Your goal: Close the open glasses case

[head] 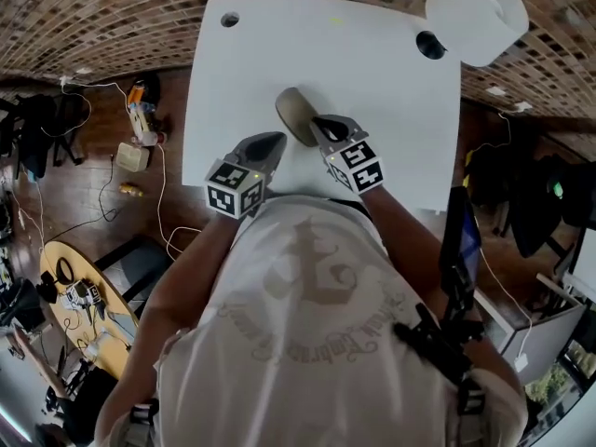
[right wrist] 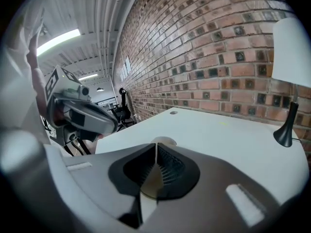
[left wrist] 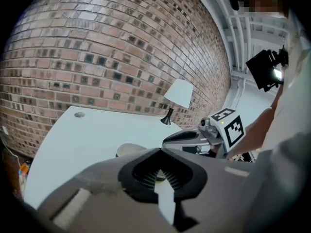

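Both sets of jaws look closed with nothing pinched: the left gripper [head: 276,140] and right gripper [head: 322,122] each show only a sliver of gap in their own views. Glasses case [head: 294,110] lies mid-desk on the white desk [head: 372,73], just ahead of both tips. Right tip overlaps its near end in the head view; can't confirm contact. Both gripper views hide most of the case, only its rounded top shows. Can't tell if the lid is seated. Lamp [head: 477,17] sits at the far corner.
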